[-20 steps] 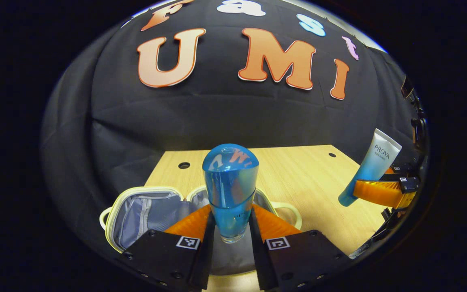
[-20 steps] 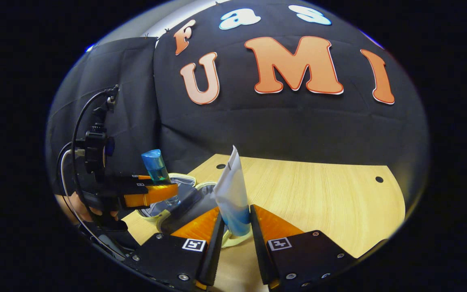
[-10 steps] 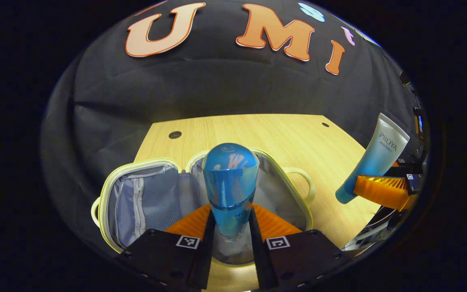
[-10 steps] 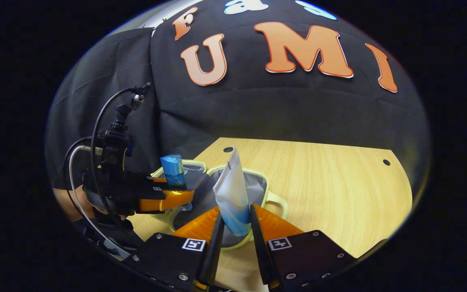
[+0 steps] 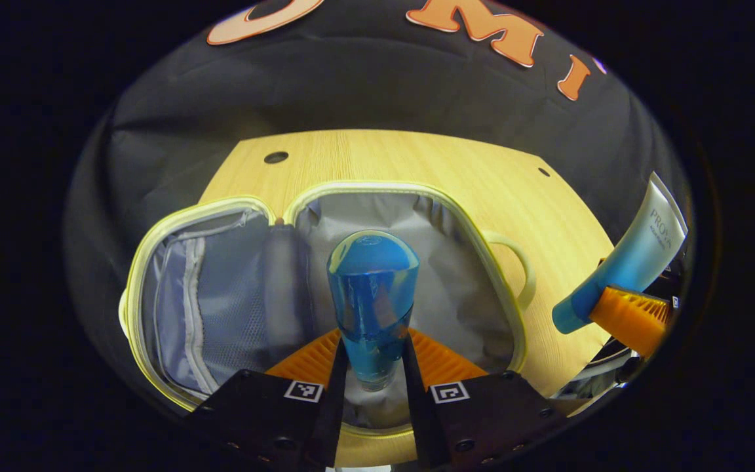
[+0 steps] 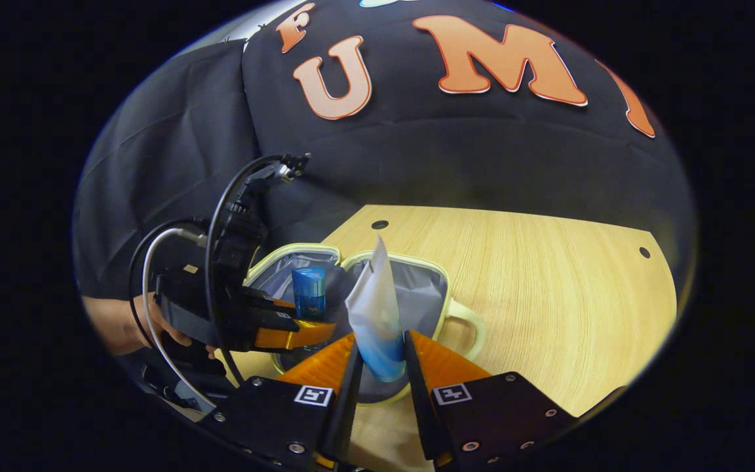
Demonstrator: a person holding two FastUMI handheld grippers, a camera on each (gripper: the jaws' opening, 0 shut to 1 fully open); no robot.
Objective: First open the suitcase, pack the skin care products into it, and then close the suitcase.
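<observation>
A small suitcase (image 5: 410, 191) with a pale yellow rim lies open on the wooden table (image 5: 417, 157), grey lining in both halves. My left gripper (image 5: 372, 364) is shut on a blue bottle (image 5: 372, 295), held upright over the right half of the suitcase. In the right gripper view, my right gripper (image 6: 381, 367) is shut on a white-and-blue tube (image 6: 376, 314), crimped end up, just above the suitcase's near edge (image 6: 446, 288). The left gripper (image 6: 292, 334) with the bottle (image 6: 309, 295) hangs to its left. The tube (image 5: 633, 255) also appears at the right of the left gripper view.
The suitcase's handle (image 5: 518, 265) sticks out on its right side. The left half has a mesh zip pocket (image 5: 220, 282). Bare tabletop (image 6: 548, 275) lies to the right of the case. A hand (image 6: 122, 324) and a cable (image 6: 220, 216) are behind the left gripper.
Both grippers have moved forward and tipped down toward the open suitcase, each keeping its hold. The bottle now hangs over the lined right half, and the tube is closer to the rim.
</observation>
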